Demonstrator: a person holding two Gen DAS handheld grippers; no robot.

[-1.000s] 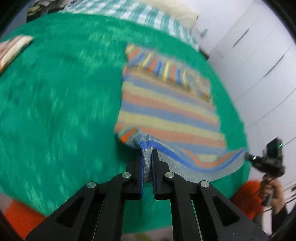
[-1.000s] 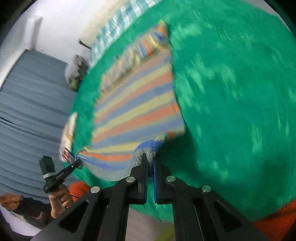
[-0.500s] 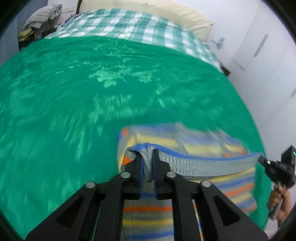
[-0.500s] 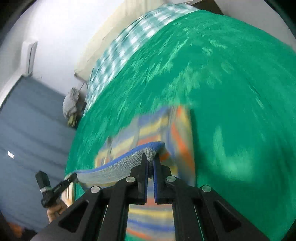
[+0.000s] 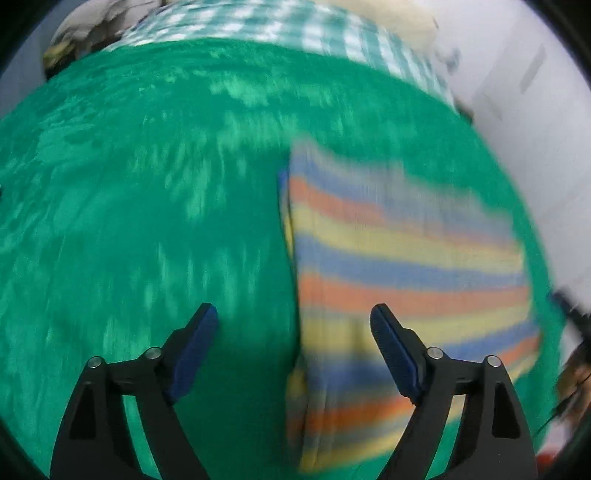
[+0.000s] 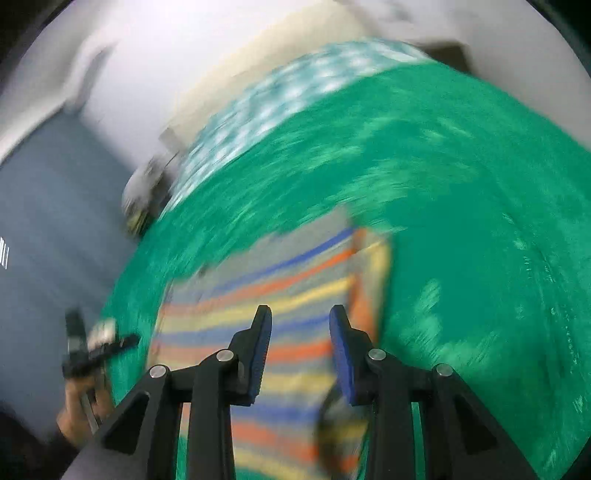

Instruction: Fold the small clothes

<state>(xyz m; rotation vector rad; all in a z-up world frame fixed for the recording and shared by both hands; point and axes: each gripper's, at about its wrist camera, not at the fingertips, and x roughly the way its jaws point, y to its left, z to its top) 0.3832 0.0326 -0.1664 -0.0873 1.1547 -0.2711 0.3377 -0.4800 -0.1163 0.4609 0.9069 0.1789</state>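
Note:
A small striped garment (image 5: 399, 266), blue, orange and yellow, lies folded on the green blanket (image 5: 147, 206). It also shows in the right wrist view (image 6: 280, 317). My left gripper (image 5: 293, 314) is open and empty, above the garment's left edge. My right gripper (image 6: 300, 314) is open and empty, above the garment near its right edge. Both views are blurred by motion.
A checked sheet (image 5: 280, 26) and a pillow (image 5: 384, 14) lie at the bed's far end. The other gripper and the hand holding it show at the edge of each view (image 6: 88, 347). White cupboards (image 5: 535, 92) stand to the right.
Both grippers have opened and let go of the garment's grey-blue hem. The lifted half now lies folded over on the rest of the garment. Both grippers have pulled back a little.

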